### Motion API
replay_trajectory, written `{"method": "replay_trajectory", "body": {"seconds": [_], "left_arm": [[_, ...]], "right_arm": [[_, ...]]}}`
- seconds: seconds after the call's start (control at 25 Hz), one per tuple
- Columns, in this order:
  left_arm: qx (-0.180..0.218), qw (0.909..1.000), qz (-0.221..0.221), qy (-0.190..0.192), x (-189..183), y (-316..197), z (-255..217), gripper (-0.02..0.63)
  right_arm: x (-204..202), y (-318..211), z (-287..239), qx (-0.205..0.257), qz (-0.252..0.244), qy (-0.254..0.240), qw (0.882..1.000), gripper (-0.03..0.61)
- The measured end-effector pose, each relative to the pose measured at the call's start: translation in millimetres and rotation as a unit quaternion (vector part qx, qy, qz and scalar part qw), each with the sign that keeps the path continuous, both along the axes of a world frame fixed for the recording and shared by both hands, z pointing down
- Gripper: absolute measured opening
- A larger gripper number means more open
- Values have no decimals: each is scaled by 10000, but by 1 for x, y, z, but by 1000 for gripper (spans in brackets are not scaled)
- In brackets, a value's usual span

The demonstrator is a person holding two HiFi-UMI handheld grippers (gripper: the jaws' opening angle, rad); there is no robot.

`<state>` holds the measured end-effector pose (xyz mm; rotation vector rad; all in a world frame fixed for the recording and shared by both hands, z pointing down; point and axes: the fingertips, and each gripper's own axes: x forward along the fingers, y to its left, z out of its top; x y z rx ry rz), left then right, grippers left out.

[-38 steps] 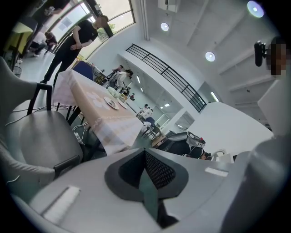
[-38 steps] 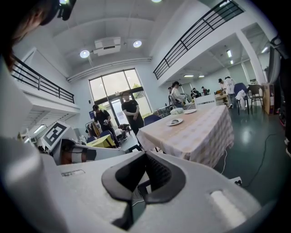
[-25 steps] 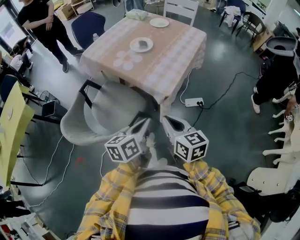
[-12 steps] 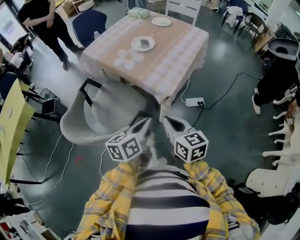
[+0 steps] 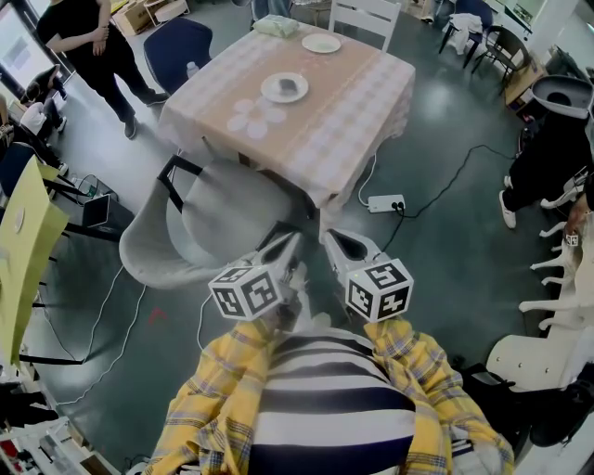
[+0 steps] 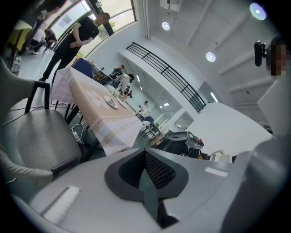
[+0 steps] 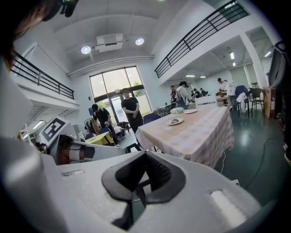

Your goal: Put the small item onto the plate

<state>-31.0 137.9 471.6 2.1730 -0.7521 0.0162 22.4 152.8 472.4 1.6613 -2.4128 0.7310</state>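
A white plate [image 5: 282, 89] lies near the middle of the checked-cloth table [image 5: 343, 121], with a small grey item [image 5: 289, 86] on it. A second plate [image 5: 321, 44] sits at the far edge. Both grippers are held close to my chest, well short of the table. My left gripper [image 5: 289, 241] and my right gripper [image 5: 328, 237] point toward the table, both shut with nothing between the pads. In the left gripper view the shut gripper [image 6: 145, 154] faces the table [image 6: 97, 116]. In the right gripper view the shut gripper [image 7: 145, 154] faces the plate [image 7: 174, 121].
A grey chair [image 5: 200, 223] stands between me and the table's near corner. A power strip [image 5: 384, 202] and cables lie on the floor to the right. A person in black [image 5: 88, 42] stands at the far left beside a blue chair [image 5: 176, 51]. A white chair [image 5: 362, 19] is behind the table.
The head view has drifted slightly, so the table sits a touch higher and further right in the picture. Both grippers stay where they were, still shut.
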Motion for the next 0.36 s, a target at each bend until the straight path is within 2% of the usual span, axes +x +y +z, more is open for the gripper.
{"method": "replay_trajectory", "body": {"seconds": [0.36], "left_arm": [[10,10000,-17,-6,0,-6,-2,-8]], "right_arm": [[2,-6,-2,10,19,-17,10000,-5]]}}
